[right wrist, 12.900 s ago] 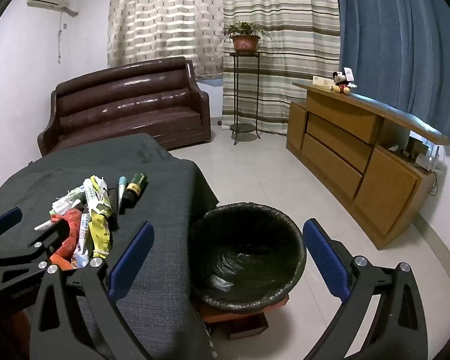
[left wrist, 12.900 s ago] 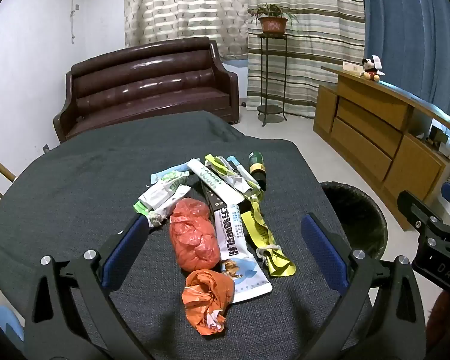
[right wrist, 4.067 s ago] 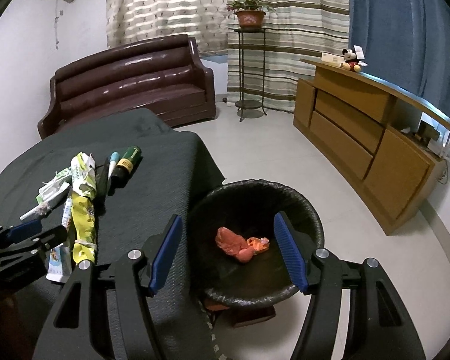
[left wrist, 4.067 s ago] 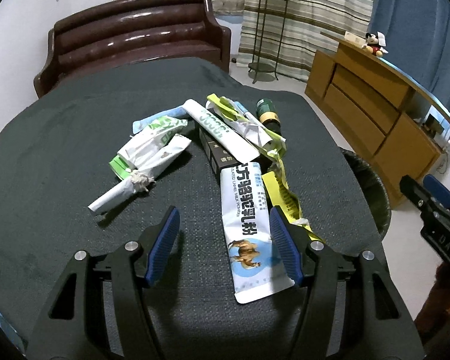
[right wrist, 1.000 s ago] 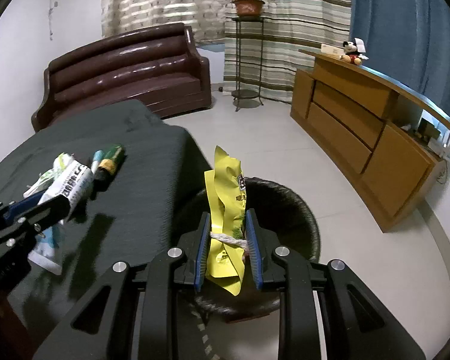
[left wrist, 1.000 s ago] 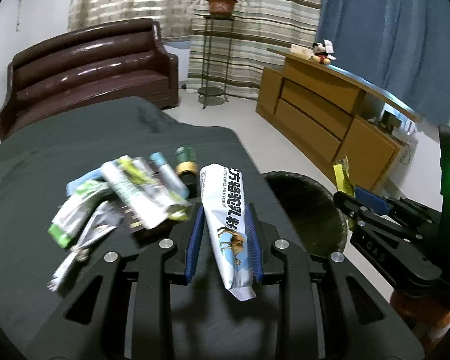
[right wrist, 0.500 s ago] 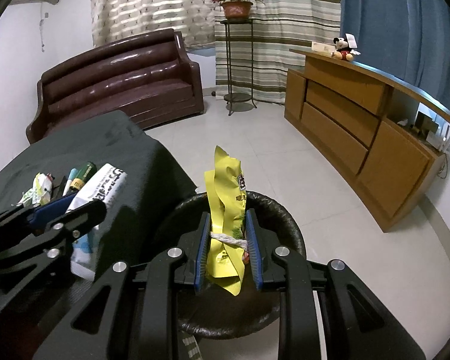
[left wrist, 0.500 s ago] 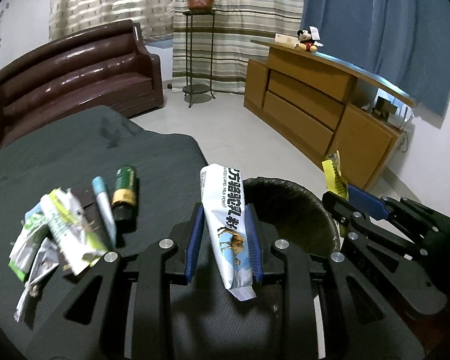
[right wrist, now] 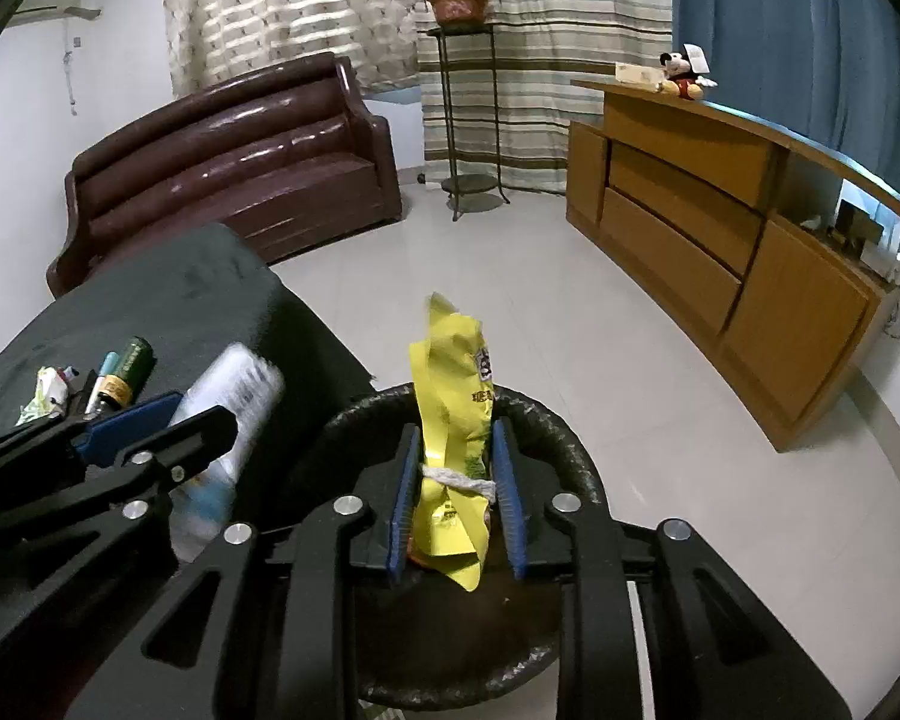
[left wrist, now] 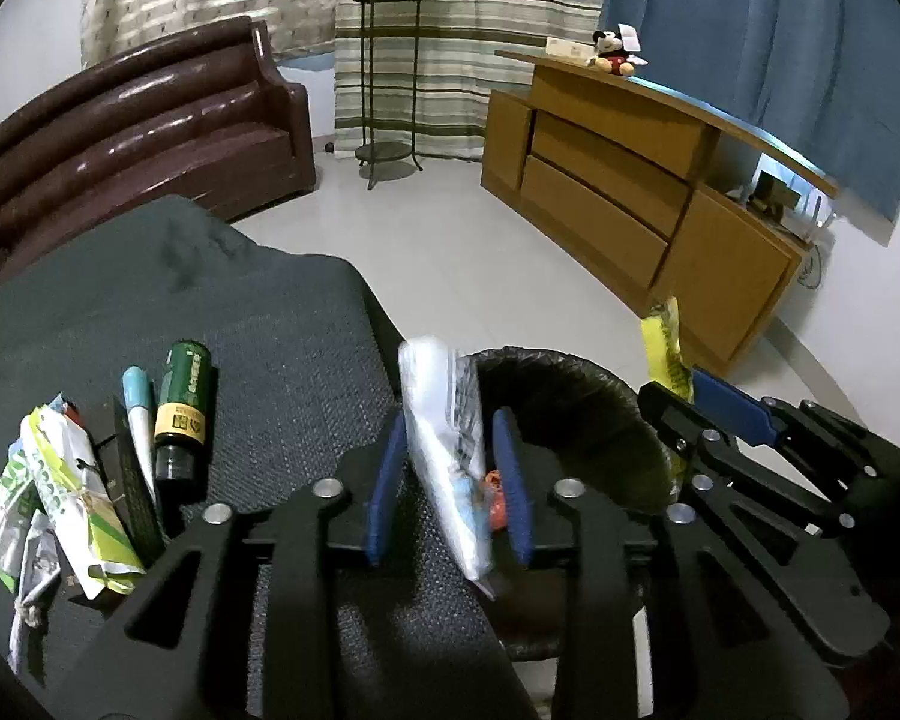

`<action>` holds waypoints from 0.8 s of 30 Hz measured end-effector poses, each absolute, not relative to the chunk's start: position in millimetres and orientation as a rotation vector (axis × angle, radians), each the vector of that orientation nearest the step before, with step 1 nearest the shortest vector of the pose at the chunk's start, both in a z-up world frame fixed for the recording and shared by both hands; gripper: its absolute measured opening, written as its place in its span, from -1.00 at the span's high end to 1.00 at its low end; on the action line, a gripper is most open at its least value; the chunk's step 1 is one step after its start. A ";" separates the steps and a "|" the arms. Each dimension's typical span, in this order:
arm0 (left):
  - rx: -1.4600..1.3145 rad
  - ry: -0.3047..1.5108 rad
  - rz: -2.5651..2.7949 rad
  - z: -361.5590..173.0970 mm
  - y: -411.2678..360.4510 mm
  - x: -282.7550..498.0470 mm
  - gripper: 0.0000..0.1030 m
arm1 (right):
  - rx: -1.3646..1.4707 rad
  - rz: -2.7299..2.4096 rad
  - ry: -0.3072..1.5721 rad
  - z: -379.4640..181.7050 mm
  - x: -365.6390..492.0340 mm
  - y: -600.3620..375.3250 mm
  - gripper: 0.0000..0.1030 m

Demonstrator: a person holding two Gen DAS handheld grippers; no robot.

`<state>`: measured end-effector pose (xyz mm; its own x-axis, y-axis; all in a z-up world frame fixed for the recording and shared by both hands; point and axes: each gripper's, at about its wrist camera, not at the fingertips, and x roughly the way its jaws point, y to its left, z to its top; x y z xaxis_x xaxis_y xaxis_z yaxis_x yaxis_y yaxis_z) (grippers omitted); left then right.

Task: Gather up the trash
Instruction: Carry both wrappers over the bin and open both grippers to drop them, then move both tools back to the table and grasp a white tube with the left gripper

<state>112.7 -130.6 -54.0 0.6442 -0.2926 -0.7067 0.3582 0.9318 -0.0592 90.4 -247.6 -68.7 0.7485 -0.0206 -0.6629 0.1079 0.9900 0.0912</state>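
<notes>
My left gripper holds a white and blue pouch between its blue pads, at the table's right edge beside the black bin. The pouch has twisted and the pads stand a little wider than before. My right gripper is shut on a yellow wrapper tied with white string, held upright over the bin. The left gripper and its pouch show at left in the right wrist view. Orange trash lies in the bin.
On the dark tablecloth lie a green bottle, a blue-capped tube and several green and white wrappers. A brown sofa, a plant stand and a wooden sideboard stand beyond.
Both grippers have moved right toward the bin with their loads. The pouch in my left gripper has turned edge-on and the jaws have parted slightly. The yellow wrapper stays clamped.
</notes>
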 end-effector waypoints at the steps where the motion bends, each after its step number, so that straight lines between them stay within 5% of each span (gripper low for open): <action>1: 0.086 0.788 -0.368 -53.5 -131.2 113.1 0.24 | 0.129 -0.071 0.724 -69.0 90.9 -248.2 0.40; 12: 0.081 0.768 -0.354 -50.0 -130.1 109.4 0.01 | 0.133 -0.096 0.717 -66.1 87.9 -249.0 0.32; 24: 0.082 0.736 -0.323 -37.4 -104.1 92.0 -0.17 | 0.122 -0.095 0.706 -58.1 78.7 -242.7 -0.02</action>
<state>92.0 -104.1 -37.4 0.6938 -0.2606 -0.6714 0.3180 0.9473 -0.0391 78.7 -242.7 -58.1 0.7572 -0.0460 -0.6515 0.1284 0.9885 0.0795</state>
